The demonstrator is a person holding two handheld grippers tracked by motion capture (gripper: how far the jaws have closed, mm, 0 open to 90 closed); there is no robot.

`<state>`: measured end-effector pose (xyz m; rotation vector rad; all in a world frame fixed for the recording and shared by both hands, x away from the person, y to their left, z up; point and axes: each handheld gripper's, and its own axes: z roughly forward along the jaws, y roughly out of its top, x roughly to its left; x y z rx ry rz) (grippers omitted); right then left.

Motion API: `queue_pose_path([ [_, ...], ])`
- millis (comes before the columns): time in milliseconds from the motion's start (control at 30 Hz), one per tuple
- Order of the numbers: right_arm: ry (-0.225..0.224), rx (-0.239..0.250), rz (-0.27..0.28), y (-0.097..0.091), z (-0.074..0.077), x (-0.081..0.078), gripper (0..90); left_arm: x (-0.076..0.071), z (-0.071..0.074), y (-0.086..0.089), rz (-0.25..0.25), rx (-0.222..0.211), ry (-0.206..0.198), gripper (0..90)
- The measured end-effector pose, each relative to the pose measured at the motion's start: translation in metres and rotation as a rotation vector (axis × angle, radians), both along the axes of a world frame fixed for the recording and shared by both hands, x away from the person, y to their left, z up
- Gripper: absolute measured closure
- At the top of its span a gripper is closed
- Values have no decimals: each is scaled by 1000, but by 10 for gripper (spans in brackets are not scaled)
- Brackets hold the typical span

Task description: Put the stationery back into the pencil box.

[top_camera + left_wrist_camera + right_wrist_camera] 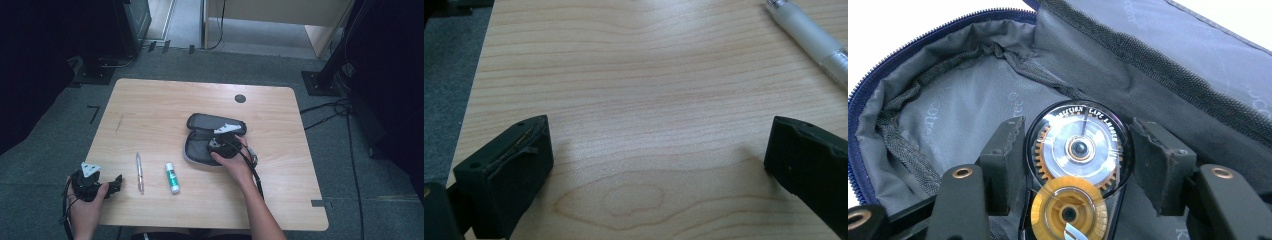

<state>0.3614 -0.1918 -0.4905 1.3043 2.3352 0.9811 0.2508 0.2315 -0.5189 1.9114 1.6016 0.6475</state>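
An open grey pencil case [198,123] with a blue zip lies in the middle of the wooden table [160,100]. My right gripper [223,143] reaches down into it. In the right gripper view, a clear correction tape dispenser [1079,147] with orange gears sits between the two jaws of my right gripper [1075,160], which press on its sides over the case's grey lining [958,100]. My left gripper [116,183] rests at the table's near left corner. In its own view my left gripper [656,155] stands open over bare wood with nothing between its jaws.
A pen [140,172] lies just right of the left gripper, and its white barrel [814,40] reaches into the left gripper view. A white glue stick [172,177] with a green label lies beside it. A dark cable hole [240,98] marks the table's far side.
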Motion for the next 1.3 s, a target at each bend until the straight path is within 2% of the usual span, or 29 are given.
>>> queue_pose_path([
  [100,3,-10,-4,0,0,0,402,0,0,0,0,0,0,0],
  [233,-1,-23,-3,2,1,-1,309,0,0,0,0,0,0,0],
  [300,-4,-32,-8,2,2,-2,294,0,0,0,0,0,0,0],
  [400,-16,-20,-10,2,4,-3,277,0,0,0,1,-2,-1,0],
  [767,-85,40,-43,7,25,-29,279,0,0,0,1,-1,0,0],
  [1167,-110,88,-15,19,27,-58,308,0,0,0,1,-1,0,0],
  [1300,-116,119,-7,26,27,-67,325,0,0,0,1,-1,0,0],
])
